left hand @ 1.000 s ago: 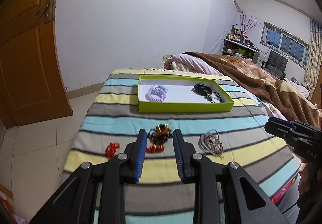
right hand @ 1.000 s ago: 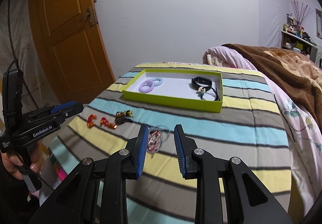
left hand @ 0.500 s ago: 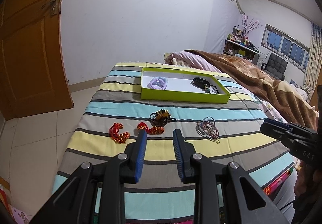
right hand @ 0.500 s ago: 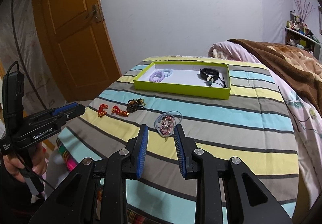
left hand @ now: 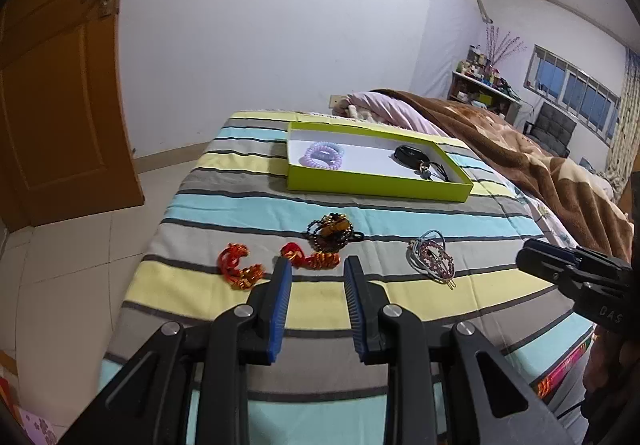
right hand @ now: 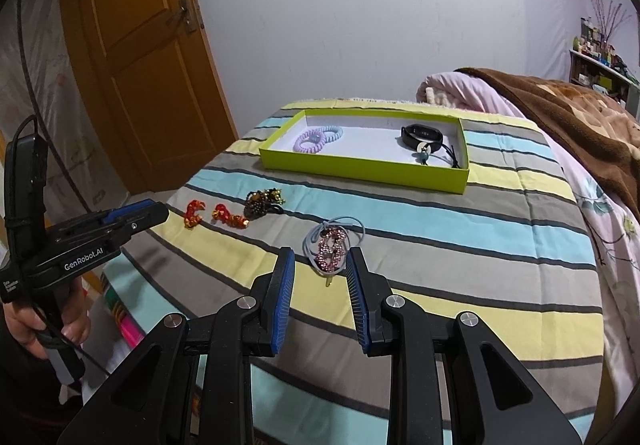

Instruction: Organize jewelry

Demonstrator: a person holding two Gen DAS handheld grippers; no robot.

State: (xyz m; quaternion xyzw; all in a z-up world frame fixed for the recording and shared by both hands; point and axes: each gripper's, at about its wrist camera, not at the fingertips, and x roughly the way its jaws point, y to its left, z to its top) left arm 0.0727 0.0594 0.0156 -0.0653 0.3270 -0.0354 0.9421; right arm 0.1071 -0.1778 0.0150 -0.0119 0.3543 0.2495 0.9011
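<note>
The pink clip (right hand: 331, 248), tangled with a pale blue band (right hand: 352, 224), lies on the striped bed (right hand: 480, 245) just ahead of the right tool (right hand: 320, 265), almost centred in the gap between its tips. Its long axis runs roughly along the tool's line of reach, a thin yellow pin end pointing back toward the tool. The right tool is released, its blue pads spread wide with nothing between them, hanging above the bed just short of the clip.

The left tool (left hand: 316, 273) is likewise released and empty. Just ahead of it, slightly left, lies a red charm (left hand: 310, 257); a second red charm (left hand: 238, 267) sits further left, and a dark bead bracelet (left hand: 330, 231) just beyond. From this tool the clip is off to the right, so the right tool is plainly nearer.

The green tray (right hand: 360, 169) sits well ahead of both tools, already holding purple coils (right hand: 316, 139) and a black band (right hand: 422, 135).

The clip looks small, sparkly and flat, so a low pinch across its width seems needed.
</note>
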